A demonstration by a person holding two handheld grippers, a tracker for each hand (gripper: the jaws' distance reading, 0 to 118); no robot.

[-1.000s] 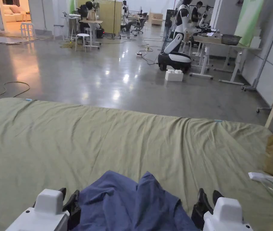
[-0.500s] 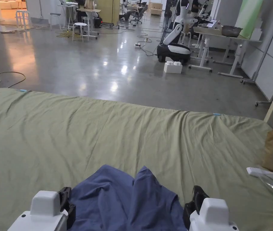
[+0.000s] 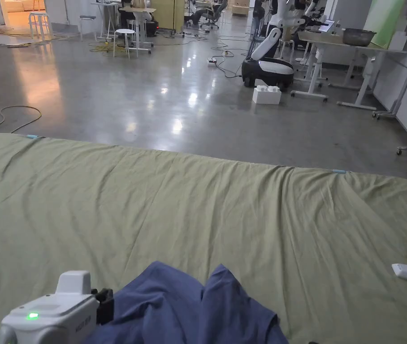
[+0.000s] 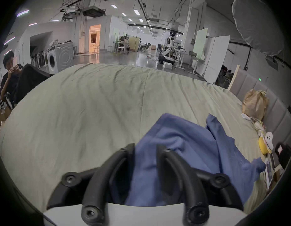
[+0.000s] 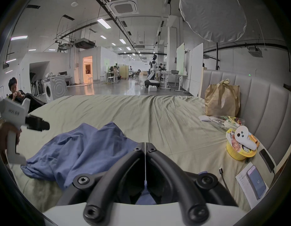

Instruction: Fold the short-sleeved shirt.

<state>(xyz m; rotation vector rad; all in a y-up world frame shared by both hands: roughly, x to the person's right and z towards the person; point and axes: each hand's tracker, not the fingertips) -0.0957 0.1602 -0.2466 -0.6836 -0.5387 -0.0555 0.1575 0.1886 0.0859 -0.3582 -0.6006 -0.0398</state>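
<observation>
The blue short-sleeved shirt point(image 3: 198, 309) lies rumpled at the near edge of the bed's green sheet point(image 3: 198, 201). My left gripper point(image 3: 105, 304) is at the shirt's left edge. In the left gripper view its jaws point(image 4: 144, 148) stand a narrow gap apart, with blue shirt point(image 4: 190, 144) showing through the gap. The right gripper view shows this left gripper point(image 5: 47, 126) a little above the shirt point(image 5: 86, 148), no cloth hanging from it. My right gripper point(image 5: 145, 144) is shut at the shirt's right edge, blue cloth showing under and on both sides of its jaws.
At the right, against the padded headboard point(image 5: 263, 99), are a brown paper bag point(image 5: 221, 99), a yellow bowl point(image 5: 236, 154) with a white controller point(image 5: 242, 136) on it, and two phones. A person point(image 5: 14, 89) sits past the bed's left side. The sheet stretches away beyond the shirt.
Both grippers' jaws stood wide apart a second ago and have since closed up. The left gripper has risen and turned. The right gripper has dropped below the head view. The camera tilted and panned.
</observation>
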